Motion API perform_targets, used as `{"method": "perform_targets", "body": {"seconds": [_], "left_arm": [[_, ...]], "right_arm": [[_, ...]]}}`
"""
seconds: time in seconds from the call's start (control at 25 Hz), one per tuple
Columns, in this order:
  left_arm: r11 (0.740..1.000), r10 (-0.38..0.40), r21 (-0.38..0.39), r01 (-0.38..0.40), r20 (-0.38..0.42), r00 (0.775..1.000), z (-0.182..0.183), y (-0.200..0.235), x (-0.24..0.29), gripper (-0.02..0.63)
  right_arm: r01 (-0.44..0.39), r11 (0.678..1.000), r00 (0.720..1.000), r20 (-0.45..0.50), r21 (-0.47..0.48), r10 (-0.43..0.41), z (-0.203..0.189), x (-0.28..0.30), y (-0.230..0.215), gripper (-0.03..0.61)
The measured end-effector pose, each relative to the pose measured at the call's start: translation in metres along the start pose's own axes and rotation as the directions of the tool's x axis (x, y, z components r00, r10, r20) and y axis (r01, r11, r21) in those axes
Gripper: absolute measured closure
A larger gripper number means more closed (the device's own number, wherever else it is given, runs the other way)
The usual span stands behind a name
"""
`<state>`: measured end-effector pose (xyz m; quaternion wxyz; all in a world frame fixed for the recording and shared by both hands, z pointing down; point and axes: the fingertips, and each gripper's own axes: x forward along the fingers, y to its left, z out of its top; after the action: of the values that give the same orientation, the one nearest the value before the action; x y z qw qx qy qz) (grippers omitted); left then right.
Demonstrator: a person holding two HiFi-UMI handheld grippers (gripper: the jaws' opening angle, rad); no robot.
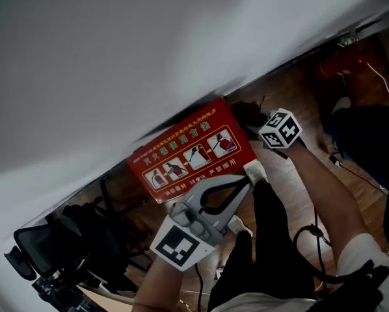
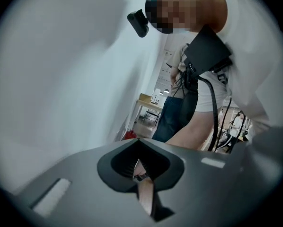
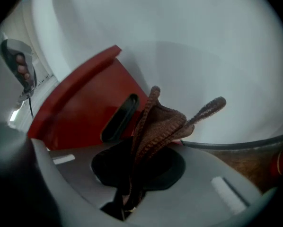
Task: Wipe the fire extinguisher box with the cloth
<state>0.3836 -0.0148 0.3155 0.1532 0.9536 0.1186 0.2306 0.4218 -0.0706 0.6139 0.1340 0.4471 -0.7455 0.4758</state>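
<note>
Fire extinguisher box [image 3: 82,110]: red, against the wall, just ahead-left of the right gripper [image 3: 131,193] jaws. These clench a brown cloth [image 3: 158,124]. Left gripper [image 2: 144,186] jaws are pressed together, empty. Recommended: press the cloth flat and wipe in overlapping strokes.

Left tool [image 2: 144,195]: matt grey moulded shell, two pale rectangular inlays, dark recess round the jaws. Right tool [image 3: 127,193]: same grey shell and inlays. Left marker cube [image 1: 181,247] and right marker cube [image 1: 280,130]: white faces printed with black squares.

Clothing: white short-sleeved shirt [image 2: 245,56], black trousers [image 1: 272,239], pale shoes [image 1: 254,170].

Black chest pack [image 2: 205,51] with black cables [image 2: 214,113]. Black head camera [image 2: 138,22].
</note>
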Motion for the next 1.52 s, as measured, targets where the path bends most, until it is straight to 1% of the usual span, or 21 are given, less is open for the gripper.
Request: {"method": "perform_targets", "body": {"seconds": [0.12, 0.32, 0.4, 0.56, 0.68, 0.76, 0.88, 1.04, 1.2, 1.28, 1.36, 1.44, 1.52], "left_arm": [[1.0, -0.021, -0.015, 0.021, 0.011, 1.0, -0.001, 0.009, 0.008, 0.614], [0.998, -0.052, 0.017, 0.053, -0.01, 0.999, -0.014, 0.016, 0.023, 0.614], [0.998, -0.053, 0.032, 0.053, -0.003, 0.999, -0.017, 0.021, 0.028, 0.614], [0.997, -0.049, 0.061, 0.048, 0.017, 0.999, -0.021, 0.03, 0.033, 0.614], [0.996, -0.038, 0.081, 0.036, 0.023, 0.999, -0.023, 0.033, 0.031, 0.614], [0.996, -0.029, 0.089, 0.027, 0.028, 0.999, -0.023, 0.034, 0.03, 0.614], [0.995, -0.017, 0.099, 0.014, 0.035, 0.999, -0.024, 0.036, 0.029, 0.614], [0.994, -0.001, 0.106, -0.004, 0.048, 0.999, -0.024, 0.035, 0.025, 0.614], [0.996, 0.024, 0.088, -0.031, 0.08, 0.997, -0.016, 0.018, 0.005, 0.614], [0.995, 0.054, 0.077, -0.063, 0.115, 0.992, -0.01, 0.002, -0.01, 0.614], [0.993, 0.085, 0.073, -0.097, 0.158, 0.984, -0.006, -0.018, -0.027, 0.614], [0.988, 0.109, 0.084, -0.127, 0.193, 0.975, -0.006, -0.043, -0.047, 0.614], [0.983, 0.131, 0.098, -0.154, 0.209, 0.969, -0.015, -0.068, -0.072, 0.614]], "right_arm": [[-0.006, 0.999, 1.0, 0.019, 0.035, 0.006, -0.011, 0.028, -0.017, 0.526], [0.008, 0.997, 1.0, 0.005, 0.077, -0.008, -0.051, 0.07, -0.059, 0.526], [0.012, 0.996, 1.0, -0.004, 0.087, -0.012, -0.065, 0.089, -0.075, 0.526], [0.044, 0.995, 0.997, -0.059, 0.093, -0.039, -0.1, 0.123, -0.106, 0.526], [0.084, 0.988, 0.99, -0.123, 0.127, -0.068, -0.123, 0.143, -0.129, 0.526], [0.104, 0.983, 0.982, -0.169, 0.154, -0.078, -0.139, 0.15, -0.136, 0.526], [0.108, 0.985, 0.979, -0.189, 0.138, -0.08, -0.149, 0.152, -0.137, 0.526], [0.113, 0.988, 0.987, -0.13, 0.102, -0.099, -0.131, 0.126, -0.126, 0.526], [0.111, 0.992, 0.992, -0.068, 0.056, -0.107, -0.111, 0.071, -0.087, 0.526], [0.134, 0.991, 0.989, -0.063, -0.018, -0.135, -0.105, 0.037, -0.066, 0.526], [0.161, 0.981, 0.984, -0.065, -0.105, -0.169, -0.101, 0.003, -0.043, 0.526], [0.185, 0.965, 0.978, -0.06, -0.186, -0.199, -0.1, -0.026, -0.014, 0.526], [0.197, 0.942, 0.973, -0.066, -0.273, -0.223, -0.104, -0.048, 0.024, 0.526]]}}
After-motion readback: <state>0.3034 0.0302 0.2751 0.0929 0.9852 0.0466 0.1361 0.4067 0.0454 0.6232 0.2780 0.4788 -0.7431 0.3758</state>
